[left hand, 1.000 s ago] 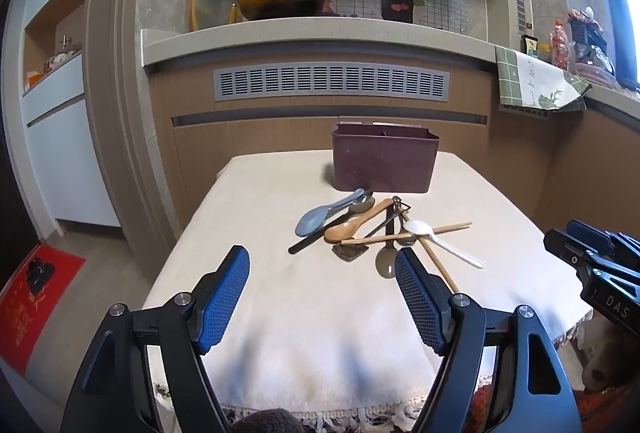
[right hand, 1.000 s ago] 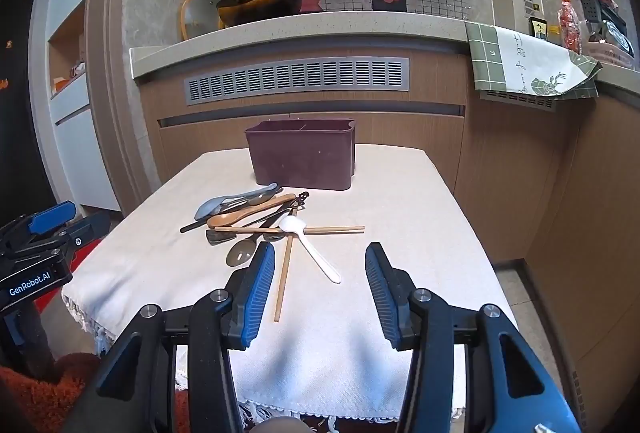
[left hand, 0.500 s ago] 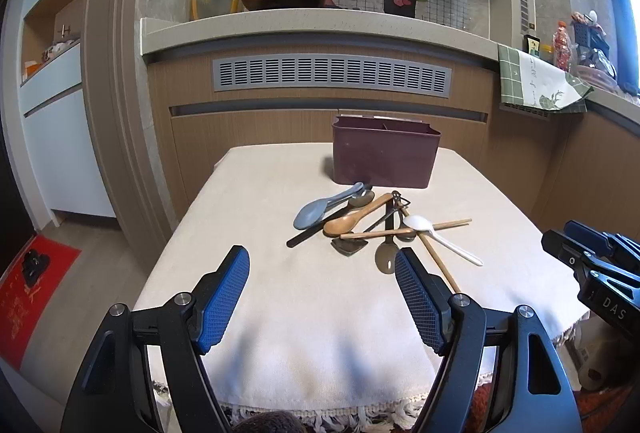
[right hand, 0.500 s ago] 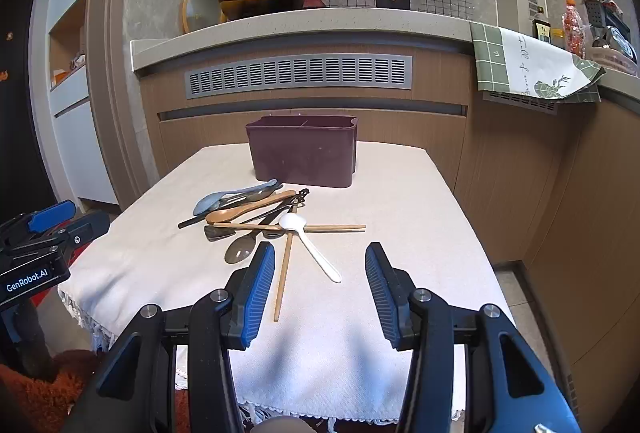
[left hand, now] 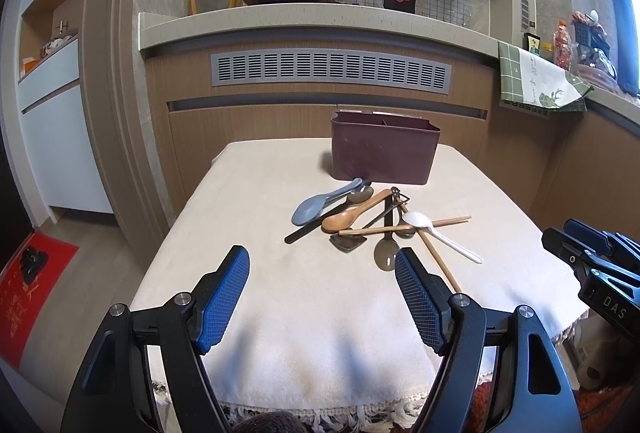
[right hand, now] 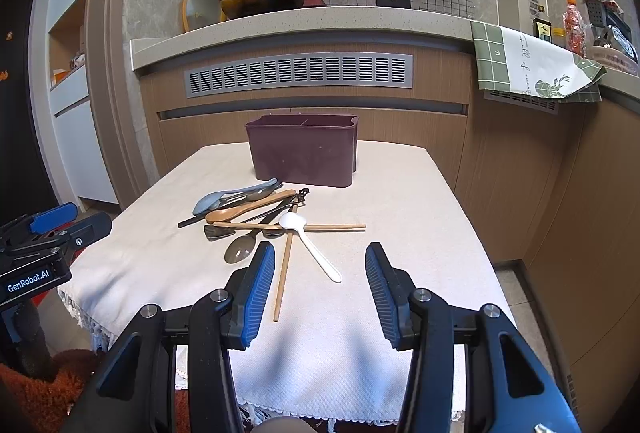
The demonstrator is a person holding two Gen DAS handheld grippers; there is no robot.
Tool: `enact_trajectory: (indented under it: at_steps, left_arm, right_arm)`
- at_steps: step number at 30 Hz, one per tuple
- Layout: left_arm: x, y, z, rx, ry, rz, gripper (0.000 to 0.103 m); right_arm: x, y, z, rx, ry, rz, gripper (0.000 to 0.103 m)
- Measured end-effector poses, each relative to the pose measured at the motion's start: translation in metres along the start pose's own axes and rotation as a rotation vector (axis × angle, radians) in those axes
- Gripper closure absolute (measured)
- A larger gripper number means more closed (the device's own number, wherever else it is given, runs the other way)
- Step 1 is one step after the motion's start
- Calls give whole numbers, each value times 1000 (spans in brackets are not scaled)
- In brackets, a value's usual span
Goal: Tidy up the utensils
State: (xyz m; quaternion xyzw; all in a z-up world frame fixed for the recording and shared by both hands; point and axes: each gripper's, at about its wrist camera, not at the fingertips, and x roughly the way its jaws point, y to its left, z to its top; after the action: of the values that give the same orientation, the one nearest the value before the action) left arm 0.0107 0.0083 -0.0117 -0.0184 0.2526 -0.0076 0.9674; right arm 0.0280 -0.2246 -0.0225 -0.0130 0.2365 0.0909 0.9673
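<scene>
Utensils: heap lies loose on the cream tablecloth, mid-table — blue-grey spoon, wooden spoon, white plastic spoon, crossed chopsticks, dark-handled pieces tangled beneath.
Caddy: maroon divided box stands upright just behind the heap, apart from it.
Left gripper: jaws spread wide, empty, above the near cloth.
Right gripper: jaws apart, holding nothing — white spoon handle ahead of it.

Near tablecloth bare; utensil pile mid-table; caddy behind.
</scene>
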Motion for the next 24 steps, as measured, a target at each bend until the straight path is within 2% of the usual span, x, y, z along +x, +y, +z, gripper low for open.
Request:
enact_trajectory:
  at_steps: [24]
  left_arm:
    - [0,-3,-5,-1,8,-3,28]
  right_arm:
    - [0,0,-1,-2,-2,1,58]
